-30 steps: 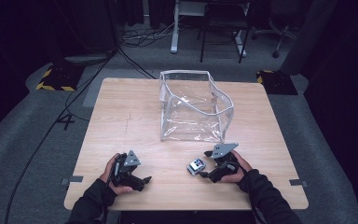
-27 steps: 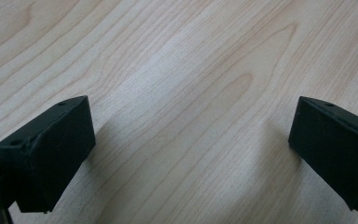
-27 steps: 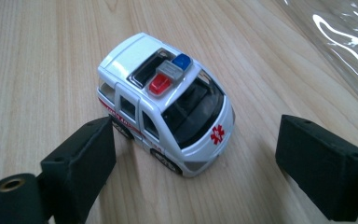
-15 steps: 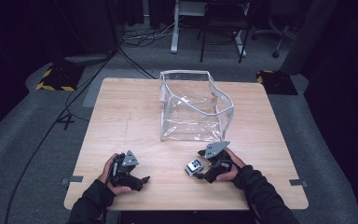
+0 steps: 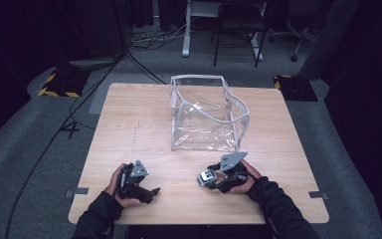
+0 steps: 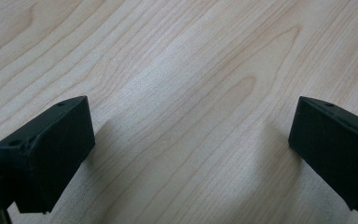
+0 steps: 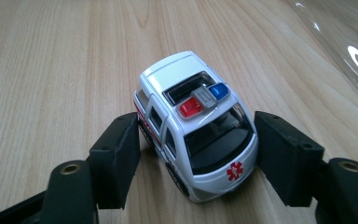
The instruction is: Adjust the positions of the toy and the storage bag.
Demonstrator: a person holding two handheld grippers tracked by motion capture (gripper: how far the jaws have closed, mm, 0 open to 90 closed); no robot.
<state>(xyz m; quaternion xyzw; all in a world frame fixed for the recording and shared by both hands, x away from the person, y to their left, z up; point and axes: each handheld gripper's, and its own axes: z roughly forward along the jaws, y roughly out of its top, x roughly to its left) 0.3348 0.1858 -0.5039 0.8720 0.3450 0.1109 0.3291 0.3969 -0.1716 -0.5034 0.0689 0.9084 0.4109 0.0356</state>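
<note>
Lower centre of high view: right gripper (image 5: 210, 178) on wooden worktop (image 5: 129, 124), fingers (image 7: 116, 158) bracketing white toy ambulance (image 7: 196, 126), touching or nearly touching its sides. Lower left: left gripper (image 5: 149, 191), fingers (image 6: 46, 149) spread wide over bare wood. Centre, beyond both: clear plastic bag (image 5: 206, 114), standing open.

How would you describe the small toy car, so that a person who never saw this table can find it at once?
Start at the wooden table and find the clear plastic bag standing at its far middle. Come toward the near edge to the right gripper; the toy ambulance sits between its jaws. It is white, with red and blue roof lights and a red star on its front.
</note>
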